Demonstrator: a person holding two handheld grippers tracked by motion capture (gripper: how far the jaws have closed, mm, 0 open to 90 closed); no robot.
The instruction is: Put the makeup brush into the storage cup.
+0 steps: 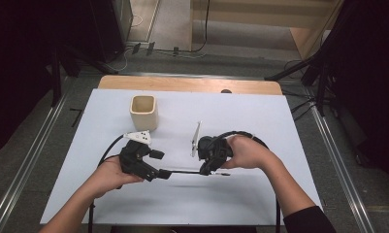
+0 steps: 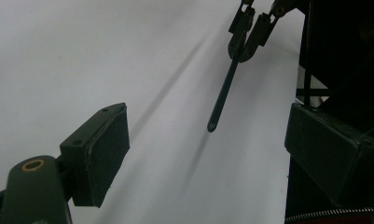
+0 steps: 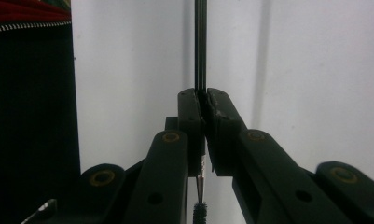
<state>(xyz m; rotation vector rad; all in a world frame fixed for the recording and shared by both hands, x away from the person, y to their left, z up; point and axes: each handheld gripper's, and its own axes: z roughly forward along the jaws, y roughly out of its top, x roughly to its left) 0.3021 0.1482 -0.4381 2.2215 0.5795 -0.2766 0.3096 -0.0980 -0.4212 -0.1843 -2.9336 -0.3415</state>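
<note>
My right gripper is shut on a thin dark rod and holds it level above the white table. In the right gripper view the jaws pinch the rod, and a small bristled end sticks out behind them. My left gripper faces it from the left with its jaws open. In the left gripper view the rod reaches from the right gripper to a free tip just between my open left gripper pads, touching neither.
A beige square cup stands upright and empty at the back left of the table, just beyond the left hand. A wooden strip runs along the table's far edge. Black cables loop from both grippers over the table.
</note>
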